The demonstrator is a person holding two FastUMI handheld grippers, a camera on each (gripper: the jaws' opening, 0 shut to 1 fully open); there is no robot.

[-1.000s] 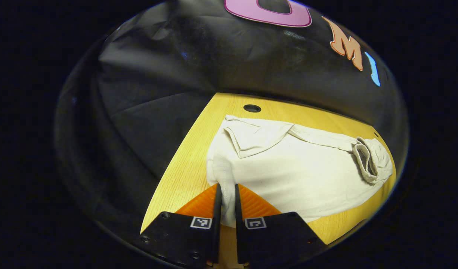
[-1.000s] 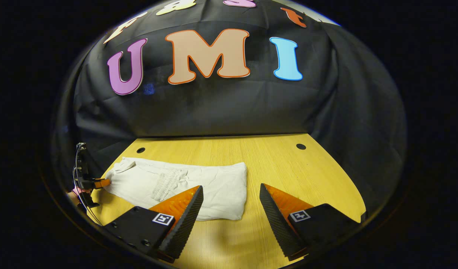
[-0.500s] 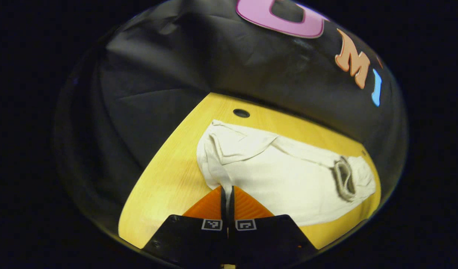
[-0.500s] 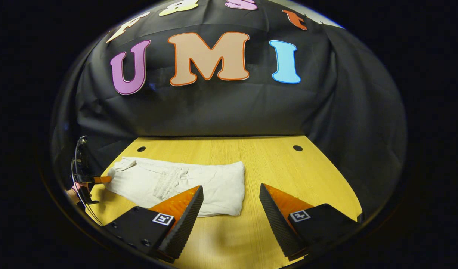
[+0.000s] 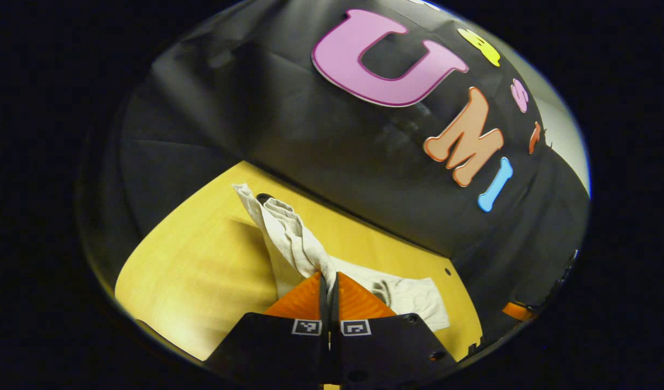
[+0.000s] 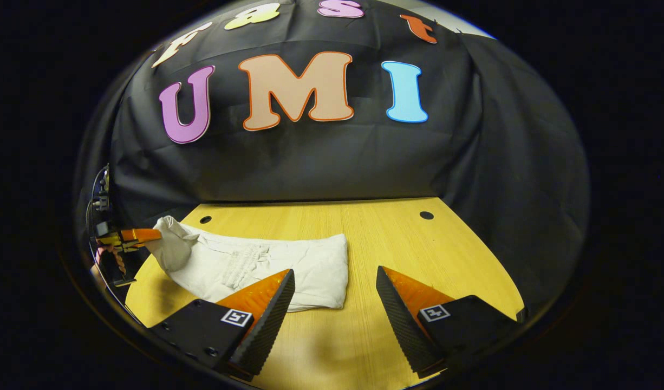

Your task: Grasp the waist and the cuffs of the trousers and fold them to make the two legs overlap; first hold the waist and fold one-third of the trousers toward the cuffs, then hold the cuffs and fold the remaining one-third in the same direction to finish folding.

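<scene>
Tabletop [image 6: 397,238]: wood-grain surface, backed by the black cloth wall [image 6: 310,162]. In the right gripper view it carries two small round holes near its far edge, one at 11 o'clock [image 6: 205,219] and one at 1 o'clock [image 6: 426,215].

Trousers [image 6: 288,265]: pale cloth, lying on the tabletop toward 9 o'clock in the right gripper view, already doubled lengthwise. A gathered, ribbed band [image 6: 245,262] shows partway along the top layer. The end at 3 o'clock lies flat on the wood. The end at 9 o'clock is raised clear of the tabletop and bunched. In the left gripper view the trousers [image 5: 294,238] run up from your fingers toward 11 o'clock as a twisted strip, and the remainder lies on the wood at 4 o'clock.

Left tool [image 5: 329,290]: your fingers are pressed together on the raised end of the cloth, with only fabric between them. In the right gripper view the same tool [image 6: 142,234] sits at 9 o'clock, its tip touching the lifted cloth.

Right tool [image 6: 334,303]: your fingers stand wide apart and hold nothing. It hovers over the tabletop, with the 3 o'clock end of the trousers just ahead of its left finger [image 6: 264,309]. Bare wood lies between the fingers.
</scene>
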